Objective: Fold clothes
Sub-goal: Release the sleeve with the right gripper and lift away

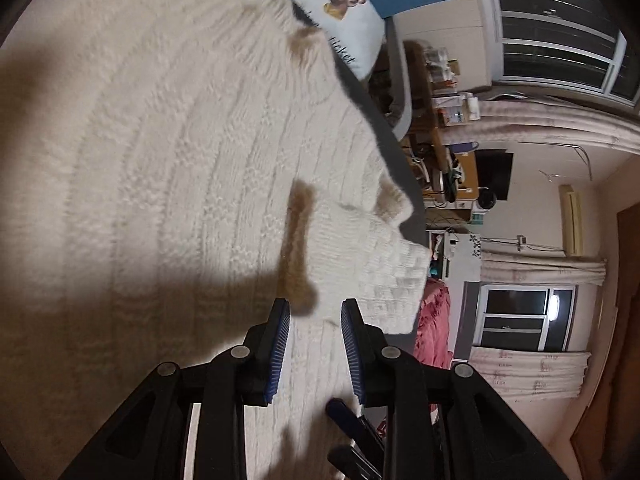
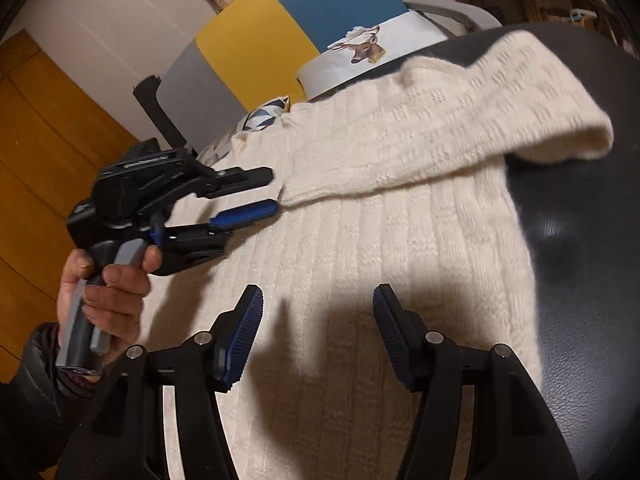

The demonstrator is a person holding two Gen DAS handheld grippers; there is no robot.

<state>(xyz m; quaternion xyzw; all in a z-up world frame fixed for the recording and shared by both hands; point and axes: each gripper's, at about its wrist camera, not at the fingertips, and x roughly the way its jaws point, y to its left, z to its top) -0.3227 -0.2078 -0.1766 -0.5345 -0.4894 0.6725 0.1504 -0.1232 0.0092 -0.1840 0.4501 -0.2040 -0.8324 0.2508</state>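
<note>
One cream ribbed-knit sweater (image 2: 360,240) lies flat on black leather (image 2: 580,240).

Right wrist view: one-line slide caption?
Open right gripper above cream knitted sweater, sleeve folded across; open left gripper beside it.

Pillow (image 2: 360,60) beyond sweater (image 2: 360,240)

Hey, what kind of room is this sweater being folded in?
Most likely a lived-in bedroom at home: a cream sweater lies on a dark padded surface beside a deer-print pillow, with curtained windows and a cluttered desk behind.
</note>
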